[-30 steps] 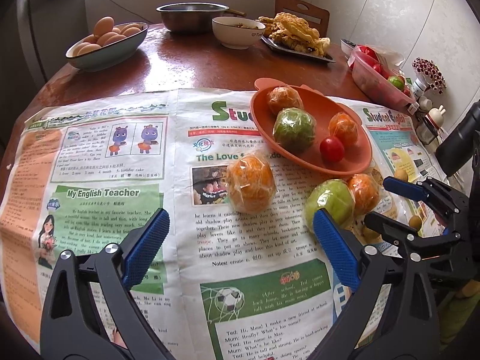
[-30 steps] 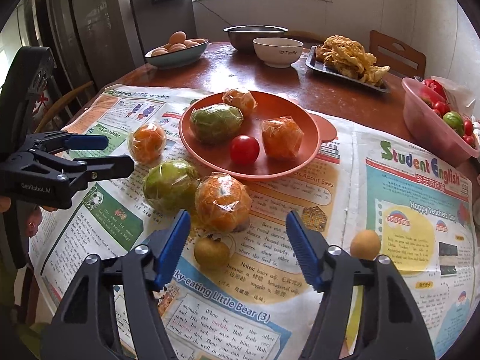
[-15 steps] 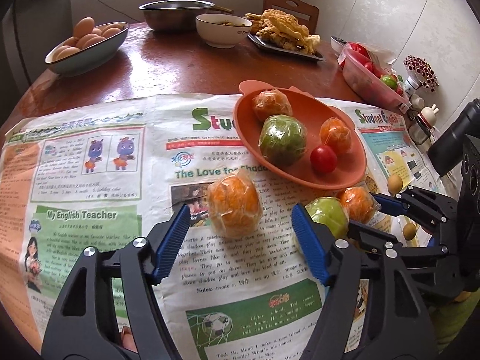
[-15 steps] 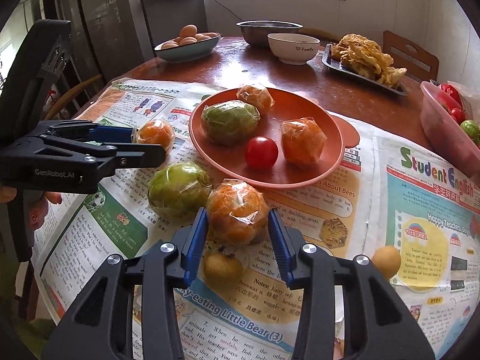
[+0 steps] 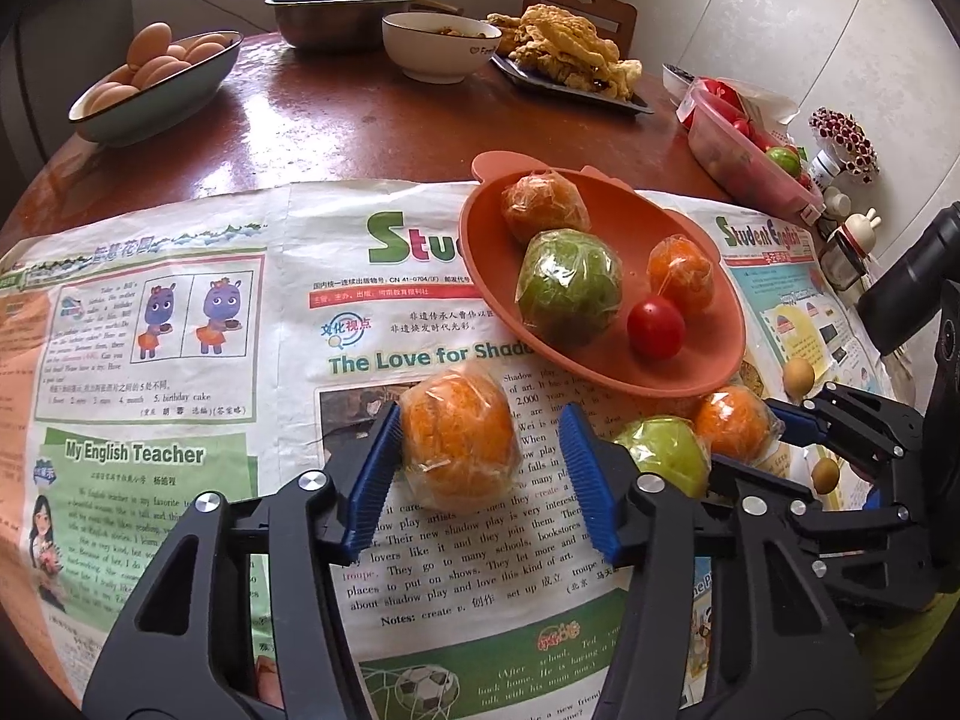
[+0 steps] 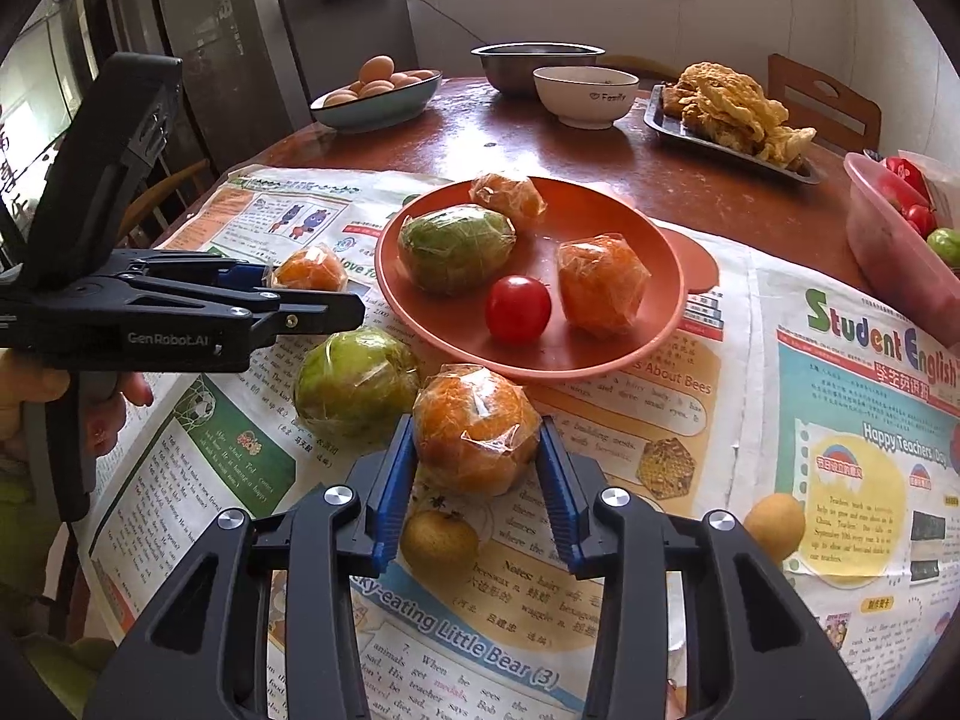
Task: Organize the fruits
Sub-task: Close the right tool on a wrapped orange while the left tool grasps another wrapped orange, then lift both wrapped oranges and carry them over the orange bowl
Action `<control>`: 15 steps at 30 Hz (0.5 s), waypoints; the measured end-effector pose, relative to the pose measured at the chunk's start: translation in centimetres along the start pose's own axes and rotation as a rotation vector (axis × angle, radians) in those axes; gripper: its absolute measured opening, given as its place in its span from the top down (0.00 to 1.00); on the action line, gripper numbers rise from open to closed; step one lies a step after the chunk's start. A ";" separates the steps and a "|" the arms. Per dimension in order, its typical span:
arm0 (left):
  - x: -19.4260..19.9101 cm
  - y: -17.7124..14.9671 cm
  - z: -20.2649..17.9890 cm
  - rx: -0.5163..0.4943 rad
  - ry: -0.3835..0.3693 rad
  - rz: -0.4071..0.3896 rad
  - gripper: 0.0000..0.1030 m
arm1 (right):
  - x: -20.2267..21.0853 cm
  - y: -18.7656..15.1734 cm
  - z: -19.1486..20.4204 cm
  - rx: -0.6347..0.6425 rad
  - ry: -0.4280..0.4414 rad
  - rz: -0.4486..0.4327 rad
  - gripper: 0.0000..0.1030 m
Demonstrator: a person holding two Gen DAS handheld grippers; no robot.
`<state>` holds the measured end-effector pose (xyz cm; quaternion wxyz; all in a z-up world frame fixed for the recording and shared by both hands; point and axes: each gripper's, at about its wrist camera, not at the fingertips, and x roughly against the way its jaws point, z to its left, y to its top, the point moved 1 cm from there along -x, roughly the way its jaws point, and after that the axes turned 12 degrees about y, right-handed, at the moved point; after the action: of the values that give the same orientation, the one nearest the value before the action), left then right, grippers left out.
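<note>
A round brown table (image 5: 336, 120) carries spread newspapers (image 5: 180, 360), and on them we see an orange plate (image 6: 600, 354) holding two wrapped oranges, a wrapped green fruit (image 6: 456, 247) and a cherry tomato (image 6: 518, 307).

In our left wrist view, the left hand-held gripper (image 5: 483, 474) stands part open around a wrapped orange (image 5: 461, 438) lying on the paper just in front of the plate; its left pad touches the wrap, while a gap shows at the right pad.

In our right wrist view, the right hand-held gripper (image 6: 477, 489) has both blue pads pressed against another wrapped orange (image 6: 477, 435), which sits on the paper near the plate's front rim. A wrapped green apple (image 6: 357, 384) lies touching this orange on its left. A small brown fruit (image 6: 440, 537) lies between the right gripper's fingers, below the orange.

Behind the plate stand a bowl of eggs (image 6: 375, 99), a steel basin (image 6: 537, 63) and a white bowl (image 6: 585, 96).
</note>
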<state>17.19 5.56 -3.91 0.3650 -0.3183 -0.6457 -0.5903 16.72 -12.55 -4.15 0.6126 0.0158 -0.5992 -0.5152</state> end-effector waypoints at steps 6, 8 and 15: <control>-0.2 0.3 -0.2 0.002 -0.016 0.003 0.72 | 1.3 -0.2 -0.2 -0.009 0.004 -0.020 0.63; -0.2 0.3 -0.4 -0.003 -0.024 0.004 0.73 | 1.7 -0.3 -0.4 -0.012 0.002 -0.024 0.63; 1.2 0.4 -0.6 -0.005 -0.044 -0.017 0.73 | 3.1 -0.1 -0.9 -0.025 -0.002 -0.052 0.63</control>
<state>16.90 5.00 -2.64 0.3447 -0.3267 -0.6548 -0.5880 16.52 -15.13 -2.28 0.5985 0.0234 -0.5927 -0.5384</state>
